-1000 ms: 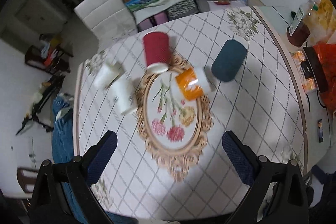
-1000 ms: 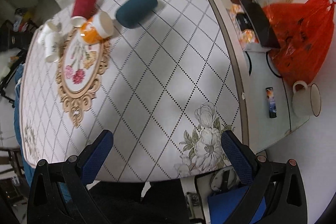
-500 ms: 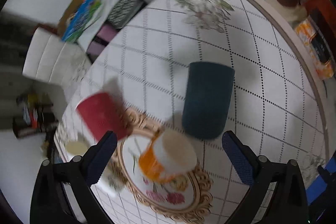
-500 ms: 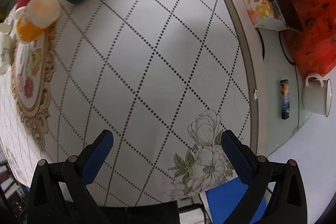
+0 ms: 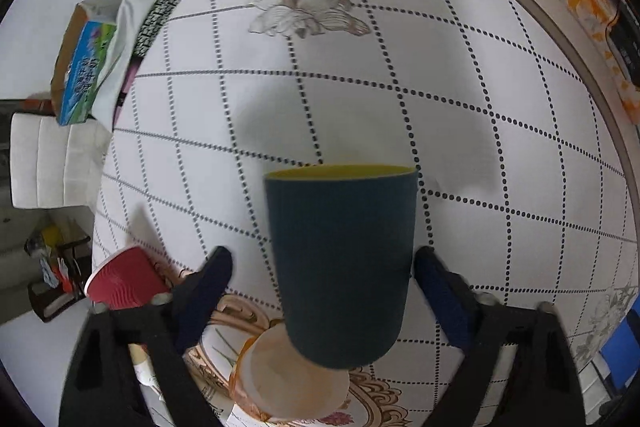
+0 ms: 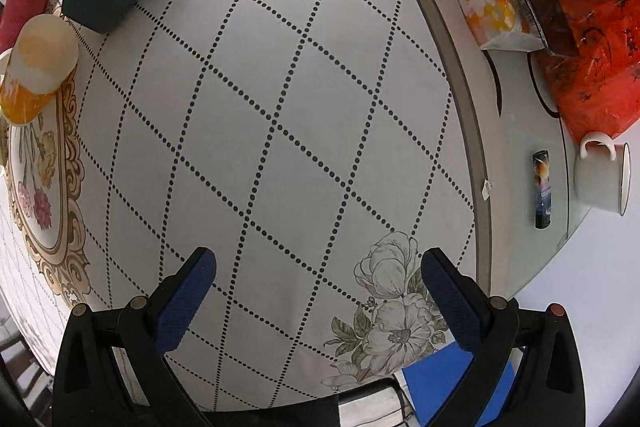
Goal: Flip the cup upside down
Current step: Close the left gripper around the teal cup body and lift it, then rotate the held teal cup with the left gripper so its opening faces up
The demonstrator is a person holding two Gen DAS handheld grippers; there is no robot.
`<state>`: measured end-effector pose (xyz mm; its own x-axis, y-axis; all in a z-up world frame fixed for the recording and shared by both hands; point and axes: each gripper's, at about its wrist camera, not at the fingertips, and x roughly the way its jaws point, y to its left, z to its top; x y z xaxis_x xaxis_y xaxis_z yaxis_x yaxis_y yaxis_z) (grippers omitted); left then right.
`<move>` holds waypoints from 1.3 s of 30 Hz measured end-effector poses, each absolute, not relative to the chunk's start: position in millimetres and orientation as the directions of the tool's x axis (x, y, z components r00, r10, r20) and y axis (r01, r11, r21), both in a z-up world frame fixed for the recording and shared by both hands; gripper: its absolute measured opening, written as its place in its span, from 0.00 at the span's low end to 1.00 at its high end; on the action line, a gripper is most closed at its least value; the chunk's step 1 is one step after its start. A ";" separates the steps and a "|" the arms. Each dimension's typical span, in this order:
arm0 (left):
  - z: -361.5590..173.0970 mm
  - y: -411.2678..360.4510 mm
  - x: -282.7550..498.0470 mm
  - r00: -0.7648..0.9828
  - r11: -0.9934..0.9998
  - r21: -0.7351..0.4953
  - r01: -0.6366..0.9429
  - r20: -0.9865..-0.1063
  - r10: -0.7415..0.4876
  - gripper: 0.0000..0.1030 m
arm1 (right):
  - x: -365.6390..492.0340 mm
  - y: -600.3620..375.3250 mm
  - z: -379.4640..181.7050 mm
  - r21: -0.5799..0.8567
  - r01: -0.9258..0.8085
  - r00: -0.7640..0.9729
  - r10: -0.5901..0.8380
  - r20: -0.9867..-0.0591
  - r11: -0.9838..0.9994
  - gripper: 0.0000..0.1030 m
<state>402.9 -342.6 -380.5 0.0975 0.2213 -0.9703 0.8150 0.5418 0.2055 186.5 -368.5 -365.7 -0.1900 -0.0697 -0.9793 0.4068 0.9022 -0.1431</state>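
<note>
Left gripper point(image 5: 322, 267) has closed in around the lying dark cup point(image 5: 340, 263), jaws wide, nothing gripped yet. Right gripper point(image 6: 318, 271) idle, gaping, empty.

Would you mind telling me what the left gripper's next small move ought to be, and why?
Probably close the left gripper on the dark teal cup: the cup lies on its side between the open fingers, with a gap at the left finger.

Both tools match — the left gripper point(image 5: 322, 277) and right gripper point(image 6: 318, 273) have matte black angular frames, round metal screws at the knuckles, and fingers point(image 6: 186, 301) faced with textured navy-blue pads.
</note>
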 end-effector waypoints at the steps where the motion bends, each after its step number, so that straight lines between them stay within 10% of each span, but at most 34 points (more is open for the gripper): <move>1: -383.9 -342.6 403.6 0.080 0.542 0.193 0.818 -0.971 0.225 0.69 | 188.1 -368.9 -365.7 -0.145 0.406 -0.193 -0.071 -0.979 0.902 1.00; 39: -277.1 -269.1 304.8 -0.154 0.858 -0.094 0.505 -0.988 -0.018 0.65 | 155.2 -383.6 -297.2 -0.085 0.327 -0.056 -0.070 -0.996 0.941 1.00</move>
